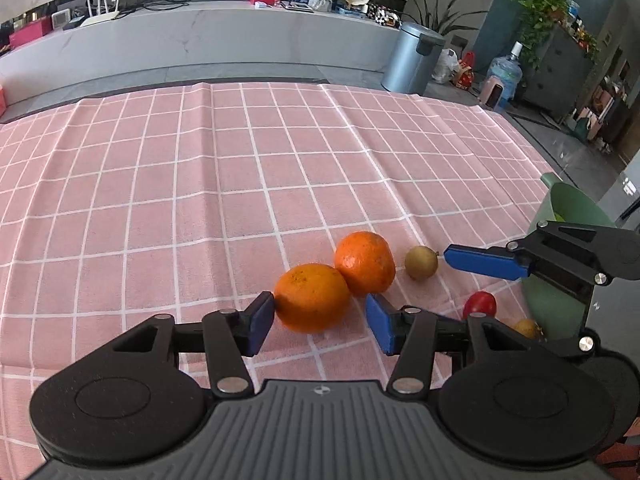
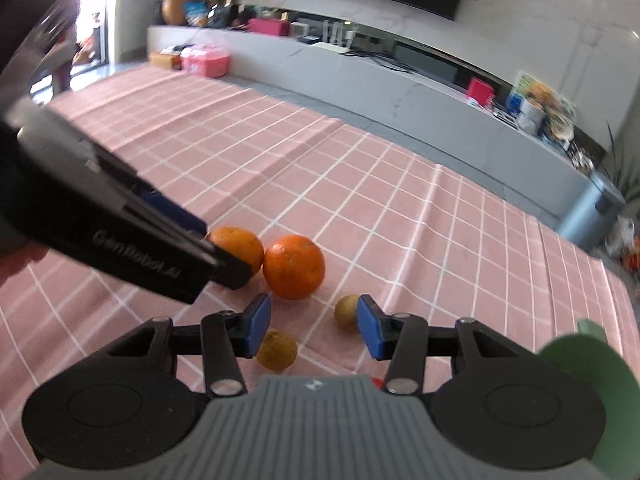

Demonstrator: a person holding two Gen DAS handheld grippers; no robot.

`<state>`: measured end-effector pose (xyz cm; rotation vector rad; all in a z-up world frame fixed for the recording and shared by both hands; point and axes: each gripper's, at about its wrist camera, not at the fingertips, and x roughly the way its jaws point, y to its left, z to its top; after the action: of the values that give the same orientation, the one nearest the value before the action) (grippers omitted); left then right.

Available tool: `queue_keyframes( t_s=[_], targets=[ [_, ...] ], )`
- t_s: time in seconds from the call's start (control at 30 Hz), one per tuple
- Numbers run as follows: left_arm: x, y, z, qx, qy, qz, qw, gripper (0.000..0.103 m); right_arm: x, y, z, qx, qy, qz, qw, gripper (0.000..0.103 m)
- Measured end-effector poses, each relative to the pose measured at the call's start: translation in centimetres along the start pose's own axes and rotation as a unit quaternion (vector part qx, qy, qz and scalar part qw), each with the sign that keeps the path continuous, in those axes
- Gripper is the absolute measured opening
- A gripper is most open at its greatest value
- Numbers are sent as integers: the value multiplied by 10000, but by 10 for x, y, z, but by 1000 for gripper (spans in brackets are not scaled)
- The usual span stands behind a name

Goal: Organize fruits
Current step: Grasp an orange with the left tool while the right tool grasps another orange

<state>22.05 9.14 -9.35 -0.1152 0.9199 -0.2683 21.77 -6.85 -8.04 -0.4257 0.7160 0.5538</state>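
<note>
Blue pads of the left gripper [image 1: 320, 322] stand spread around the near orange [image 1: 313, 298], one pad touching it. Only the right wrist view shows the right gripper [image 2: 314, 330] gaping over a brown fruit [image 2: 277, 351] — green bowl [image 2: 580, 360] beside.

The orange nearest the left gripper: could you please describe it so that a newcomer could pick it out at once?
On the pink checked tablecloth, look at the cluster of fruit beside the green bowl. Two oranges sit touching there; the one meant lies between the open blue pads of the left gripper. Unlike its neighbour orange, it is nearer the camera, and it is far larger than the small brownish fruit.
</note>
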Motion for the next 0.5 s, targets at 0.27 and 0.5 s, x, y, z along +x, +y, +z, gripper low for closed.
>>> queue_keyframes(
  t_s=[0.27, 0.5],
  targets=[
    [7, 10, -2, -168, 130, -77, 9997, 50, 17, 7, 9, -548, 48, 67, 9985, 44],
    [-12, 22, -1, -503, -128, 99, 9986, 49, 25, 12, 19, -760, 45, 153, 9970, 44]
  ],
)
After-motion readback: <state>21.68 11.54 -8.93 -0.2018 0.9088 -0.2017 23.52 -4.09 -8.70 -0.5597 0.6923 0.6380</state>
